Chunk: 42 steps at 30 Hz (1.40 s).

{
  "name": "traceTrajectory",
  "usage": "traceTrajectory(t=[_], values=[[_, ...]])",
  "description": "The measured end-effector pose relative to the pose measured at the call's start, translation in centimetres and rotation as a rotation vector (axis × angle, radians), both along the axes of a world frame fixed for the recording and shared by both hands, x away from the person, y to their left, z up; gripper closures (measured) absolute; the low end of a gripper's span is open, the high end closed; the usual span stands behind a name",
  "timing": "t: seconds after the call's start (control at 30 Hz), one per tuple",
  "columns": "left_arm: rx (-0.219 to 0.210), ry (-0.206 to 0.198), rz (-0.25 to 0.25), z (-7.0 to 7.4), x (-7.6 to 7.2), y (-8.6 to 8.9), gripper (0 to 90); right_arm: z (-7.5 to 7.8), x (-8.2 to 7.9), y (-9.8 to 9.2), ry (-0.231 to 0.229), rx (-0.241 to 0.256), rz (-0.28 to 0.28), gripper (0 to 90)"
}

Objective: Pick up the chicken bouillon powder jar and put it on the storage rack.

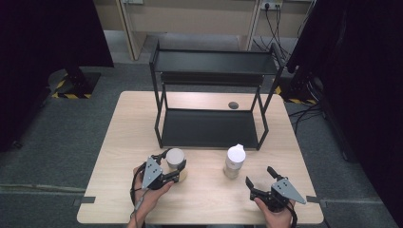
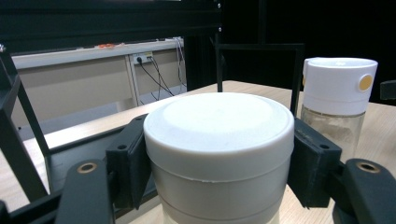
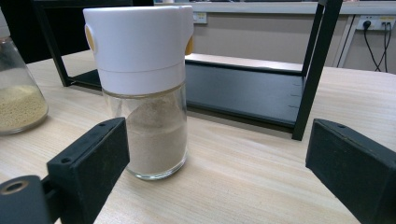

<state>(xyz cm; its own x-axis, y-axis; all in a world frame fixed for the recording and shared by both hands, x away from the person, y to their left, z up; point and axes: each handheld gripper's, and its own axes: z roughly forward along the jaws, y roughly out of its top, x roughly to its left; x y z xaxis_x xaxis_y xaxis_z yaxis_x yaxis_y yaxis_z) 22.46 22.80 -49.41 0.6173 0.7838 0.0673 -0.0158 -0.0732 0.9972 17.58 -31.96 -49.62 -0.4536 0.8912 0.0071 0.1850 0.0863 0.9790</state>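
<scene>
A glass jar with a wide white lid (image 1: 175,158) stands on the wooden table (image 1: 209,202) at front left. My left gripper (image 1: 173,166) is shut on it; in the left gripper view both black pads press the jar's lid (image 2: 217,135) from the sides. A glass shaker bottle with a white cap (image 1: 235,160), half full of pale powder, stands to the right of the jar. My right gripper (image 1: 259,175) is open just in front and to the right of the bottle, its jaws wide apart and pointing towards the bottle (image 3: 144,88) without touching it.
A black two-tier metal rack (image 1: 209,128) stands at the middle back of the table, both shelves bare. A small dark round grommet (image 1: 233,105) sits in the tabletop behind it. The jar (image 3: 16,93) holds yellowish grains. Grey carpet surrounds the table.
</scene>
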Motion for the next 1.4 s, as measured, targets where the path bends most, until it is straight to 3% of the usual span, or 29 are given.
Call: traceTrajectory(t=[0.6,1.07,1.4], values=[[-0.029,-0.067,0.032,3.3,0.0,-0.8,32.8,0.0,0.0,0.0,0.003,0.001,0.0,6.3],[-0.062,-0.103,0.05,5.4,0.2,-1.0,32.9,0.0,0.0,0.0,0.003,0.002,-0.001,6.4],[-0.063,-0.119,0.066,6.8,0.7,-1.1,33.0,0.0,0.0,0.0,0.001,0.003,-0.002,6.6]])
